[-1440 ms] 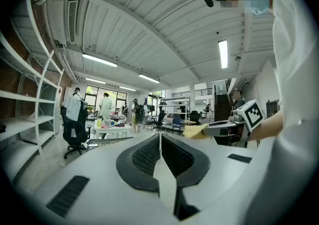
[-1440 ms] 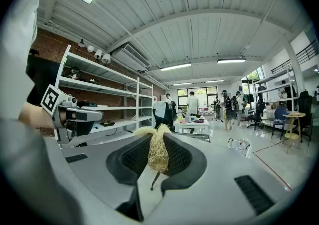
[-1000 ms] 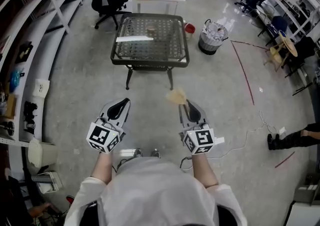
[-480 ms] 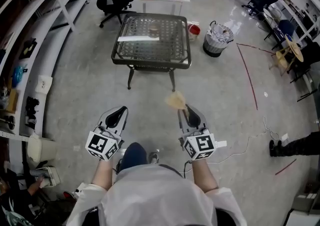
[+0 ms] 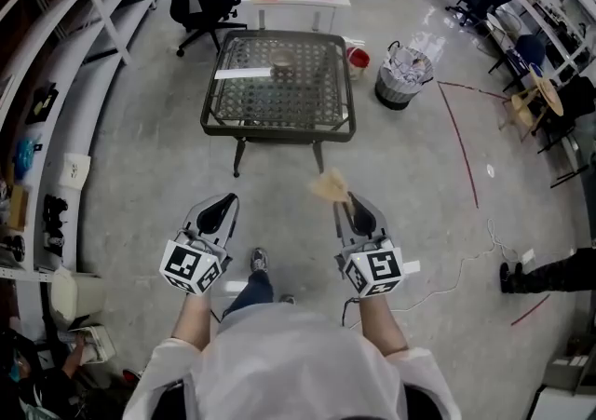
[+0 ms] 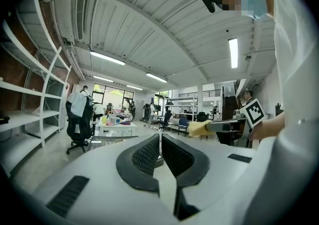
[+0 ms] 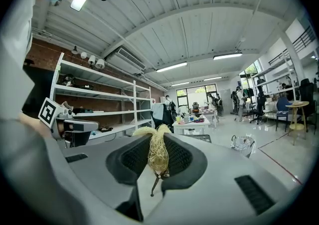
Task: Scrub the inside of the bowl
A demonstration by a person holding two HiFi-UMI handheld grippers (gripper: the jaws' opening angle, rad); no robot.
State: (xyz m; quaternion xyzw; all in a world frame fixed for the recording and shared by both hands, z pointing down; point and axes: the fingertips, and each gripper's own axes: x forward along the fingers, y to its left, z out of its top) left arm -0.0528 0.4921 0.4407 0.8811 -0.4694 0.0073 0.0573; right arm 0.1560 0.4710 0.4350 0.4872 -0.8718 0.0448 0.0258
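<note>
We are closing on the table (image 5: 279, 133), upper middle of the head view. A shoe (image 5: 259, 260) now lands at lower centre, where a bent leg showed half a second ago, and the table sits slightly larger in frame than a second ago. Both grippers have kept their places low in the frame. We judge that the scrubbing has not begun and this is the walk-up.

The bowl (image 5: 282, 60) stands on the table top, well apart from both grippers. It is too small for us to tell its tilt.

The right gripper (image 5: 348, 208), lower right of centre, is clamped on the scrubber (image 5: 328, 186), a pale fibrous tuft. Its long axis runs out of the jaws and up-left in the head view, with the free end leaning toward the table. In the right gripper view it stands upright between the pads, fanning at the top.

The left gripper (image 5: 220, 206), lower left of centre, has its jaws pressed together on nothing. To scrub the inside, we reckon the tuft's free end must tip downward over the bowl.
</note>
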